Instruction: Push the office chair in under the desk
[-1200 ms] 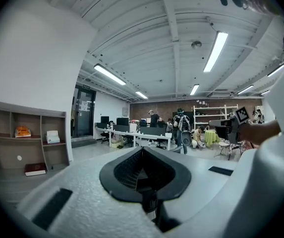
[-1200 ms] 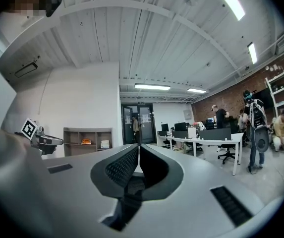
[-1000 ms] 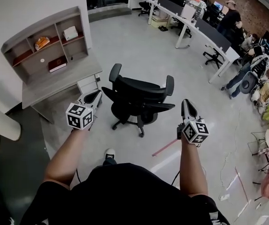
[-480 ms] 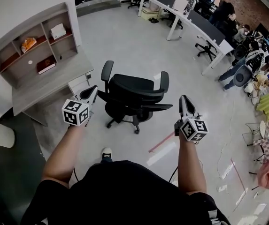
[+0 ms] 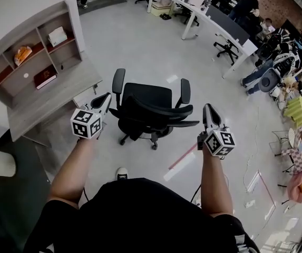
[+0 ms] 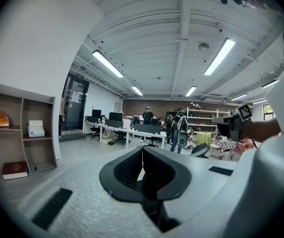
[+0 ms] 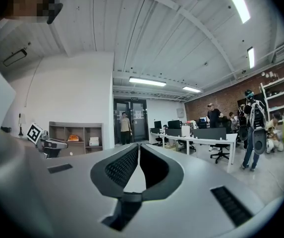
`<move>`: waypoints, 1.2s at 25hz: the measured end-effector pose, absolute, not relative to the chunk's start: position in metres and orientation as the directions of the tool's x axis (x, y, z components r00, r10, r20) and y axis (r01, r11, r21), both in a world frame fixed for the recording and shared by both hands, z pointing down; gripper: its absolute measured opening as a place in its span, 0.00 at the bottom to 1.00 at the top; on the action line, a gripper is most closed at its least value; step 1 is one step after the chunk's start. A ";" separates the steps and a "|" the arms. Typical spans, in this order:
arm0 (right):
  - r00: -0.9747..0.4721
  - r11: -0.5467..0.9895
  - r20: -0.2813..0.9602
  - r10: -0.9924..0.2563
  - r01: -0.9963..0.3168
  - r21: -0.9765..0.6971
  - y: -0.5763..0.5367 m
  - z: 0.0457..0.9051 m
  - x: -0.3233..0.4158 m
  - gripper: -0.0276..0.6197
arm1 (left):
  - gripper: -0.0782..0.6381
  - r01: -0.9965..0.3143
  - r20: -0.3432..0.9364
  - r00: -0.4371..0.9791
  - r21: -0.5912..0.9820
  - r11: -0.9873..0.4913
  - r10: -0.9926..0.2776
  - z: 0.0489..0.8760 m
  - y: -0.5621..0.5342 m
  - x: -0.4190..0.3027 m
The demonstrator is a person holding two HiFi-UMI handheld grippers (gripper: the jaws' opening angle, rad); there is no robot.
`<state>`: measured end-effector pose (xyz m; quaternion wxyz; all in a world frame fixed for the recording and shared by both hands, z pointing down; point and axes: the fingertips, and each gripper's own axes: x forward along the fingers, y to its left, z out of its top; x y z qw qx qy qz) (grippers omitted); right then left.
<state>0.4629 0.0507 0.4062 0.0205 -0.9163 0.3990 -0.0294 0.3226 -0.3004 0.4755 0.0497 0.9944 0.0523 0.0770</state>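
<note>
Both shut and empty, the left gripper (image 5: 105, 98) and right gripper (image 5: 209, 109) hover with the office chair (image 5: 148, 107) between them.

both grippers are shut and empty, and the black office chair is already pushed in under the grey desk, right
Not quite. The black office chair stands out on the open floor, apart from the grey desk, as the head view shows. The left gripper and right gripper are indeed shut and empty.

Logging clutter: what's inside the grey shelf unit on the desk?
The grey shelf unit holds an orange object, a white box and a dark red book; its boards cover deeper recesses.
</note>
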 end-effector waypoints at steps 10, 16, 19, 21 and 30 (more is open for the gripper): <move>0.723 -0.724 0.039 -0.690 -0.688 -0.050 0.016 0.398 0.468 0.07 | 0.13 0.144 0.128 0.979 0.124 -0.982 0.160 0.475 -0.344 0.347; 0.733 -0.733 0.032 -0.680 -0.677 -0.063 0.023 0.401 0.475 0.07 | 0.13 0.155 0.156 0.972 0.121 -0.980 0.173 0.480 -0.339 0.355; 0.731 -0.731 0.024 -0.681 -0.678 -0.078 0.034 0.400 0.485 0.07 | 0.13 0.142 0.152 0.976 0.111 -0.984 0.158 0.472 -0.333 0.359; 0.726 -0.726 0.024 -0.687 -0.684 -0.078 0.041 0.400 0.490 0.07 | 0.13 0.129 0.146 0.979 0.106 -0.986 0.144 0.467 -0.328 0.363; 0.689 -0.688 0.010 -0.725 -0.724 -0.056 0.087 0.388 0.522 0.07 | 0.13 0.060 0.110 0.992 0.075 -0.995 0.068 0.439 -0.294 0.374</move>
